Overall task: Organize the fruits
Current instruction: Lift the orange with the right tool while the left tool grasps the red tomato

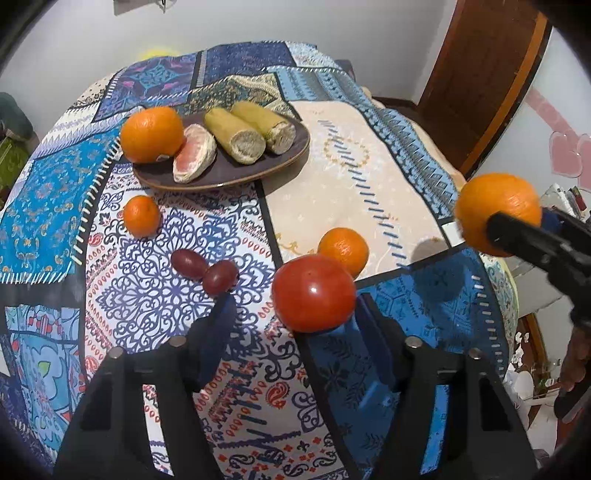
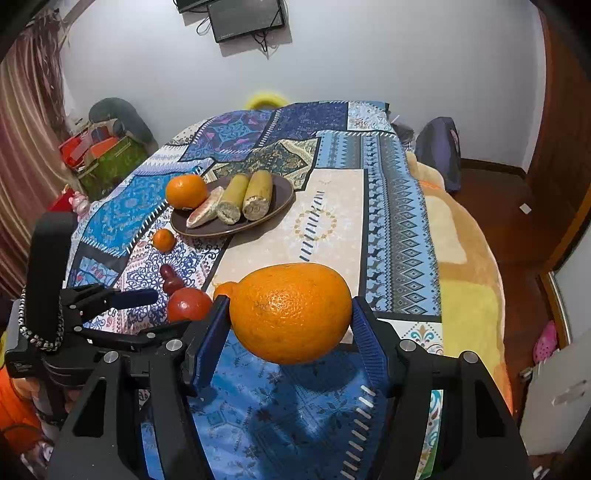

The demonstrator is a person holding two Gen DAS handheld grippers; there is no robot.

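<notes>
Right gripper (image 2: pixel 290 314) clamps a large orange (image 2: pixel 291 312) above the patchwork cloth (image 2: pixel 332 221); left gripper (image 1: pixel 295 314) seemingly wide beside the tomato (image 1: pixel 313 293).

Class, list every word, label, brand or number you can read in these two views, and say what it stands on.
None can be read.
Sticker on the plated orange: too small and blurred.
Wall screen: dark, no text.
Patterned cloth: ornament only, no letters.
</notes>
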